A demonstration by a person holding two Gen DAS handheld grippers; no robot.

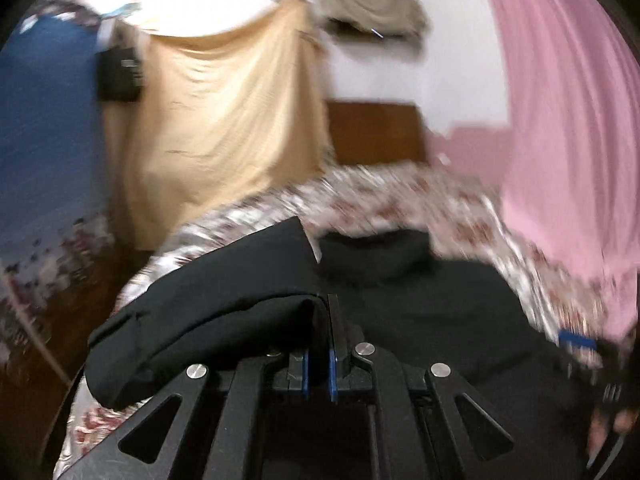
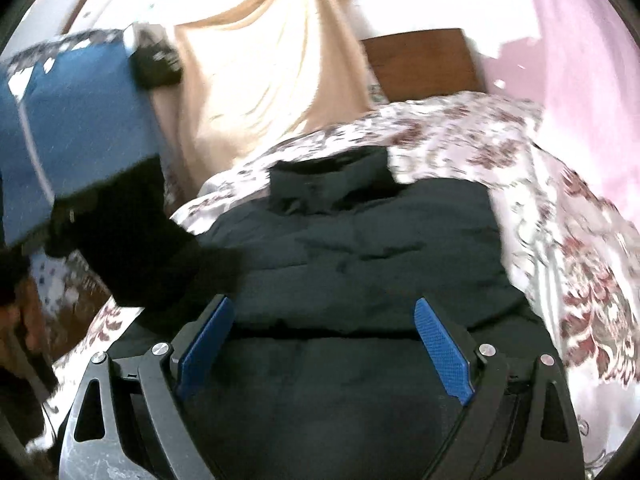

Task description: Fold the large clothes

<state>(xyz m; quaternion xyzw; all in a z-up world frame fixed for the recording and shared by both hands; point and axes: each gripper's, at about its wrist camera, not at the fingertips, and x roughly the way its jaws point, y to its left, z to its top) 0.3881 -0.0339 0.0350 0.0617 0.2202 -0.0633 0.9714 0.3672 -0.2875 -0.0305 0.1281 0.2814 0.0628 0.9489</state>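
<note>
In the left wrist view, your left gripper (image 1: 325, 312) had its jaws closed to a narrow slit on a fold of the black garment (image 1: 420, 300), with the lifted sleeve-like portion draped over the left side of the jaws while the rest lay spread on the floral bedspread (image 1: 400, 196). In the right wrist view, your right gripper (image 2: 324, 312) hovered over the black garment (image 2: 360, 240) with its blue pads (image 2: 440, 348) spread wide apart and nothing held between them; the garment lay flat on the floral bedspread (image 2: 560, 240), and motion blur obscured finer detail.
</note>
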